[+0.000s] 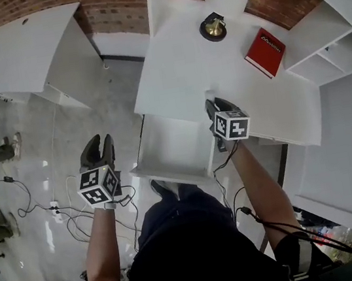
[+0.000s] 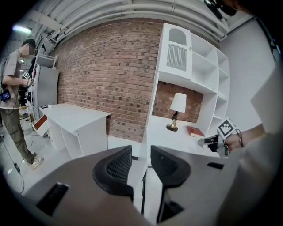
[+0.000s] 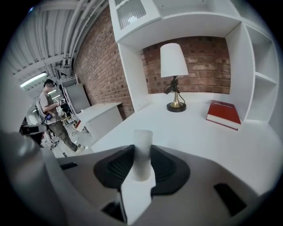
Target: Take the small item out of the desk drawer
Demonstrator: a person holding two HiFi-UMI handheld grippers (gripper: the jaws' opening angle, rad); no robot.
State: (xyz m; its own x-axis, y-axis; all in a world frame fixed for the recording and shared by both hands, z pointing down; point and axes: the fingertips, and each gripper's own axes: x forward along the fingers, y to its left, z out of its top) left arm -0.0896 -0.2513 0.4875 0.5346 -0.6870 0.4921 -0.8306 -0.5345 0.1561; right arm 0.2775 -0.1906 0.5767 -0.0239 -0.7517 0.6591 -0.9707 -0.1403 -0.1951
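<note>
My right gripper is shut on a small white cylinder that stands upright between its pads. In the head view this gripper hovers over the front edge of the white desk, just right of the open drawer. The drawer's inside looks bare white. My left gripper hangs over the floor to the left of the drawer. Its jaws stand a little apart with nothing between them.
A brass lamp with a white shade and a red book sit at the back of the desk. Shelves rise at its right. A second white desk stands to the left. Cables lie on the floor. A person stands far left.
</note>
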